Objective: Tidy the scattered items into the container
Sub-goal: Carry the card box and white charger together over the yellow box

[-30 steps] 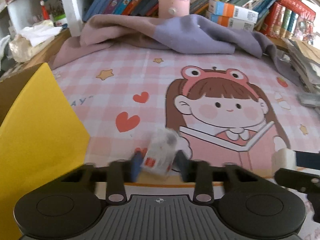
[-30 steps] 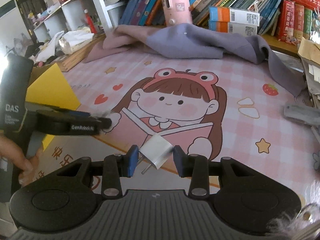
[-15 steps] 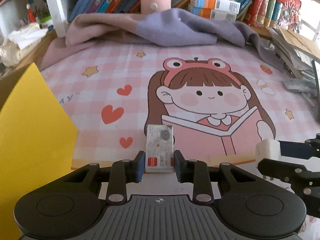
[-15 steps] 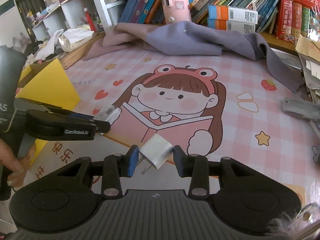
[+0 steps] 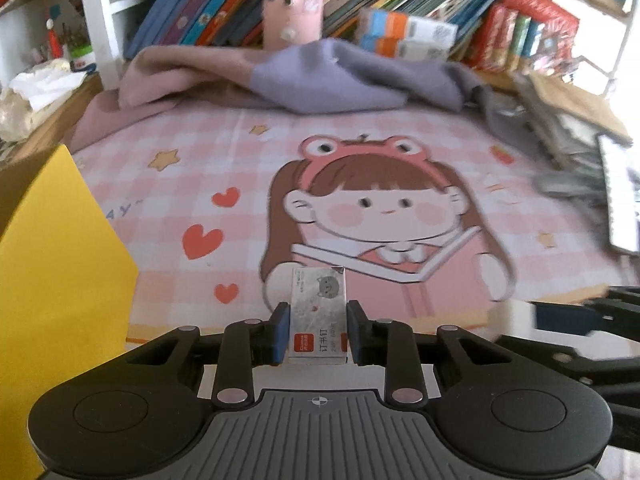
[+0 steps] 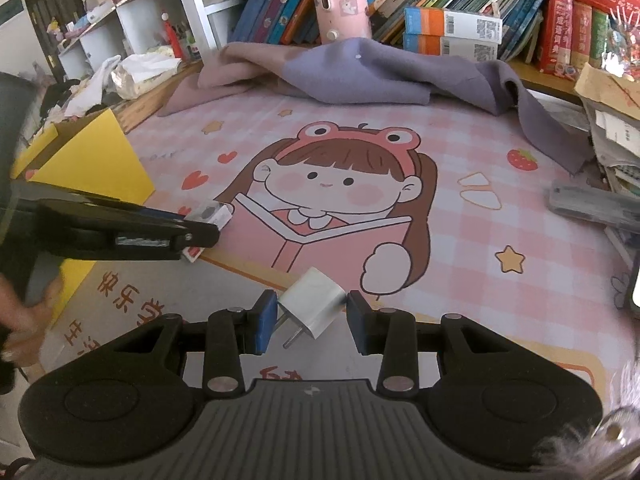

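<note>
A small staple box [image 5: 318, 312], grey with a red label, sits between the blue pads of my left gripper [image 5: 316, 320]. The jaws are closing and press on its sides, holding it above the pink mat. The right wrist view shows the same staple box [image 6: 210, 214] at the tip of the left gripper [image 6: 192, 232]. My right gripper [image 6: 312, 314] is shut on a white charger plug [image 6: 314, 304], tilted with its prongs pointing down-left. The yellow cardboard container [image 5: 52, 264] stands at the left edge, and its yellow flap [image 6: 92, 160] also appears in the right wrist view.
A pink cartoon mat [image 6: 460, 216] covers the desk. A purple-and-pink cloth [image 6: 340, 72] lies bunched at the back, under a row of books [image 6: 452, 28]. Papers and a grey flat object [image 6: 588, 204] sit at the right. A hand [image 6: 16, 320] holds the left gripper.
The staple box, blurred and tilted a second ago, now stands straight in the left gripper's jaws, and that gripper has drifted a little over the mat. The right gripper and its plug have not moved.
</note>
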